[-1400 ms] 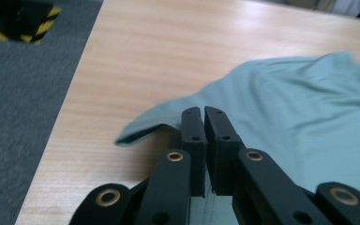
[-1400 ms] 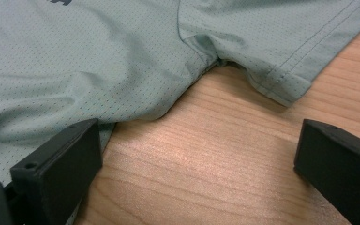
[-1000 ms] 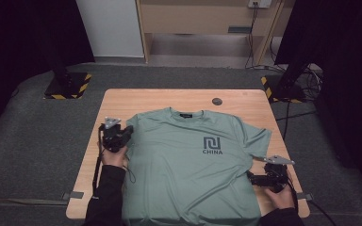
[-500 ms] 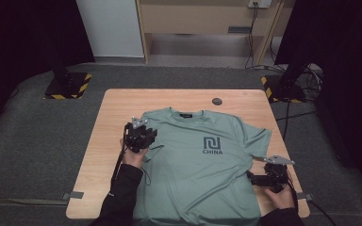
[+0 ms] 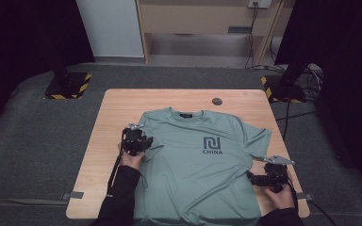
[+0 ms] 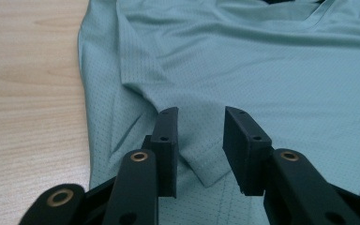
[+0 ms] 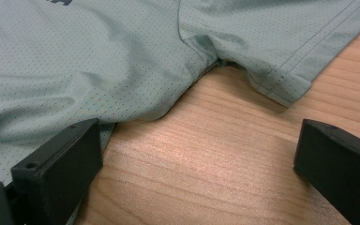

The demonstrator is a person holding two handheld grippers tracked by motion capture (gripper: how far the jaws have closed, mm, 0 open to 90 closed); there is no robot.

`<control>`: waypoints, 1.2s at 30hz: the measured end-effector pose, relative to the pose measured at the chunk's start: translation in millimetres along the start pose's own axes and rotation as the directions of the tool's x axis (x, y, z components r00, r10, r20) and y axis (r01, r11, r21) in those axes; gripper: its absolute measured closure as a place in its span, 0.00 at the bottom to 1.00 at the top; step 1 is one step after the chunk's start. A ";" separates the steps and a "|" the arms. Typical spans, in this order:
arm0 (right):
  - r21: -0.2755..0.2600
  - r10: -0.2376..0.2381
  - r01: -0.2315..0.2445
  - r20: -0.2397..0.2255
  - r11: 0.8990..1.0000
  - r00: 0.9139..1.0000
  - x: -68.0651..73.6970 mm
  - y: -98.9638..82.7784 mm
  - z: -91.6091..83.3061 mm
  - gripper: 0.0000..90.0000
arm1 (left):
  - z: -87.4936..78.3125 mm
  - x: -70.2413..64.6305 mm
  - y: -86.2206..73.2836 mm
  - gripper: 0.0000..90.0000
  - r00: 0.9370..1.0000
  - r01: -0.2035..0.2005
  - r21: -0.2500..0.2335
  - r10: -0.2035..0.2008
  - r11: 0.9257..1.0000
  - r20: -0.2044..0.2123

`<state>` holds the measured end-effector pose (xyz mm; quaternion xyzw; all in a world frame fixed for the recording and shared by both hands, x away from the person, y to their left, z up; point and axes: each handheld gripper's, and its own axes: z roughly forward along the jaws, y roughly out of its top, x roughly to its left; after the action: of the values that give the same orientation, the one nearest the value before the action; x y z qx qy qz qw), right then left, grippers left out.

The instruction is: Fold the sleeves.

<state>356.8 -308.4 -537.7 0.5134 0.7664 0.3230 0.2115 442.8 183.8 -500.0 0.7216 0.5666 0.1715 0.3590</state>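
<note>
T-shirt [image 5: 202, 169], pale green, lies flat, front up, across the centre and lower half of the bench [image 5: 122, 106]; collar toward the top of the frame, hem running off the bottom edge. Dark logo with the word CHINA on the chest, right of centre.

Left gripper [image 5: 139, 142] sits at the left-centre of the high view, over the shirt's left sleeve, which is folded in onto the body. In the left gripper view its fingers [image 6: 167, 136] stand a little apart and have just been opening; the folded sleeve corner lies between them, the pads not pressing on it. Bare wood shows along the left of that view.

Right gripper [image 5: 257, 179] rests at the lower right of the high view, just beside the shirt's side edge, below the spread right sleeve. Its fingers [image 7: 61, 164] stand wide apart, gripping nothing. In the right gripper view one finger overlaps the shirt edge at lower left; the other is over bare wood at lower right. Sleeve hem lies at the upper right there.

Around: small dark round disc [image 5: 217, 101] near the bench's far edge, well apart from the shirt. Two stand bases with yellow-black striping [image 5: 68, 84] on the grey floor at upper left and upper right. Cables trail at upper right. Nothing lies on the shirt between the two grippers.
</note>
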 end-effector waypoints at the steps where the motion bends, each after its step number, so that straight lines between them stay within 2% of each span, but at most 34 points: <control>1: 0.000 0.000 0.000 0.000 1.000 1.000 0.0 0.0 0.0 0.02 | 1.5 0.3 -1.4 0.73 1.000 0.002 0.006 -0.002 1.000 -0.002; 3: 0.000 0.000 0.000 0.000 1.000 1.000 0.0 0.0 0.0 0.02 | 3.1 0.9 -6.5 0.73 1.000 0.006 0.021 -0.006 1.000 0.008; 7: 0.000 0.000 0.000 0.000 1.000 1.000 0.0 0.0 0.0 0.02 | -0.3 -3.8 -12.8 0.73 1.000 -0.009 0.025 0.008 1.000 0.017; 9: 0.000 0.000 0.000 0.000 1.000 1.000 0.0 0.0 0.0 0.02 | -0.4 -4.8 -13.3 0.72 1.000 -0.016 0.027 0.016 1.000 0.004; 14: 0.000 0.000 0.000 0.000 1.000 1.000 0.0 0.0 0.0 0.02 | 5.8 -2.6 -16.1 0.72 1.000 -0.012 0.043 0.012 0.999 -0.008; 17: 0.000 0.000 0.000 0.000 1.000 1.000 0.0 0.0 0.0 0.02 | 10.2 -2.7 -17.2 0.72 1.000 -0.016 0.042 0.015 0.999 0.011; 19: 0.000 0.001 -0.001 0.000 1.000 1.000 0.1 0.0 0.0 0.02 | 12.3 -3.9 -16.9 0.72 1.000 -0.025 0.045 0.025 0.999 0.005; 26: 0.000 -0.001 0.001 0.000 1.000 1.000 0.1 0.0 0.0 0.02 | 15.7 -5.0 -17.9 0.86 0.998 -0.056 0.033 0.056 0.998 -0.010; 32: 0.000 0.000 0.000 0.001 1.000 1.000 0.2 0.0 -0.1 0.02 | 11.5 -5.1 -15.8 0.96 0.997 -0.081 -0.018 0.080 0.997 -0.013; 36: -0.001 0.000 0.000 0.000 1.000 1.000 0.2 0.0 -0.1 0.02 | 7.9 -5.1 -8.5 0.98 0.996 -0.087 -0.037 0.087 0.995 -0.004</control>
<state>356.6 -308.2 -537.7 0.5134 0.7662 0.3233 0.2117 440.5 177.3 -510.7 0.7385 0.5317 0.1984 0.3641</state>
